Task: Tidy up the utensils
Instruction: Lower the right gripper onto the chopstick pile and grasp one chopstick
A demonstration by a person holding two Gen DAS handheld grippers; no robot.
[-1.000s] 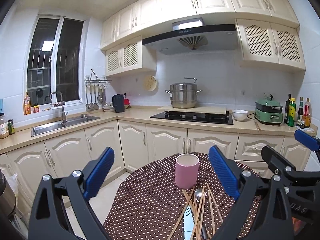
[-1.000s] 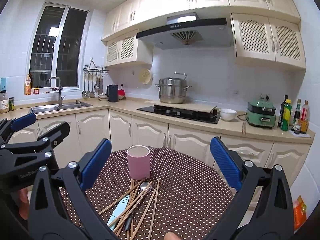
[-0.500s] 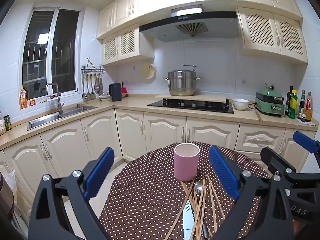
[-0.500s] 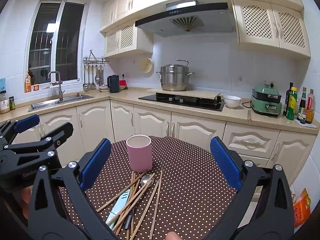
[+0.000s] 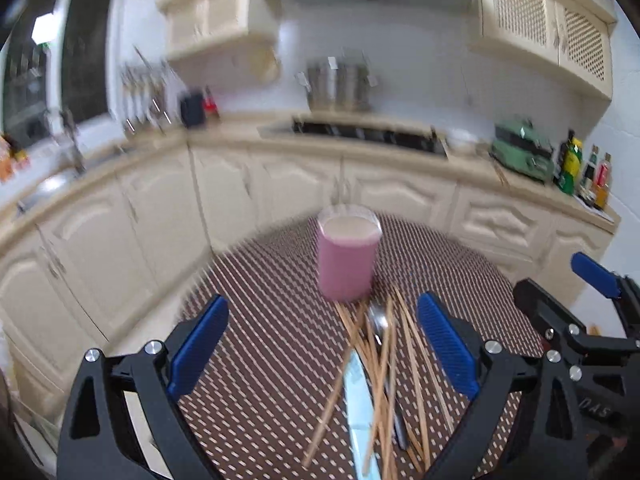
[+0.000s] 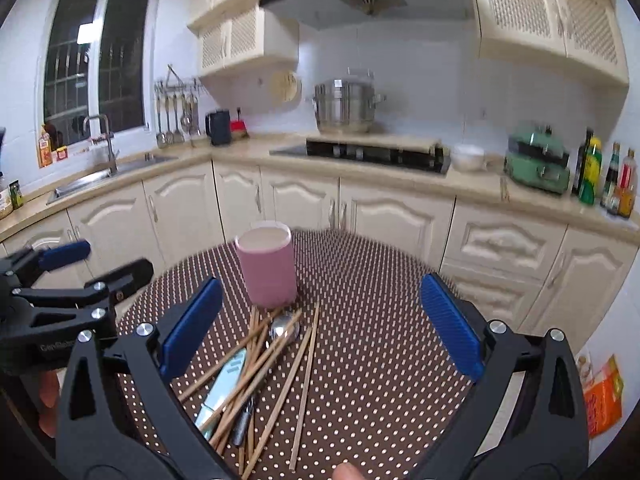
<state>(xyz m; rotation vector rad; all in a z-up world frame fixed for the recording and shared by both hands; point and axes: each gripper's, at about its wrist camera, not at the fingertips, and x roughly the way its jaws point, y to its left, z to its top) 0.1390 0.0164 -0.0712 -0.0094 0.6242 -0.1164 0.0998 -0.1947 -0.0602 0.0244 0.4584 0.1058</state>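
A pink cup [image 5: 347, 256] [image 6: 269, 267] stands upright on the round brown polka-dot table [image 5: 260, 360] [image 6: 380, 340]. Just in front of it lies a loose pile of wooden chopsticks [image 5: 386, 364] [image 6: 276, 364] with a metal spoon [image 5: 378, 320] [image 6: 283, 329] and a pale blue knife [image 5: 360, 412] [image 6: 222, 388] among them. My left gripper [image 5: 320, 344] hovers open above the pile, nothing between its blue pads. My right gripper [image 6: 316, 324] is open too, above the pile. Each gripper shows at the edge of the other's view.
Cream kitchen cabinets and a counter wrap around behind the table, with a sink [image 6: 108, 172] at left, a hob with a steel pot [image 6: 346, 106], a green appliance [image 6: 538, 164] and bottles [image 6: 608, 178] at right. An orange packet [image 6: 602, 396] lies on the floor right.
Both grippers have moved forward and tilted down toward the table, so the cup and utensil pile sit higher and larger. The left view is motion-blurred. Both stay open.
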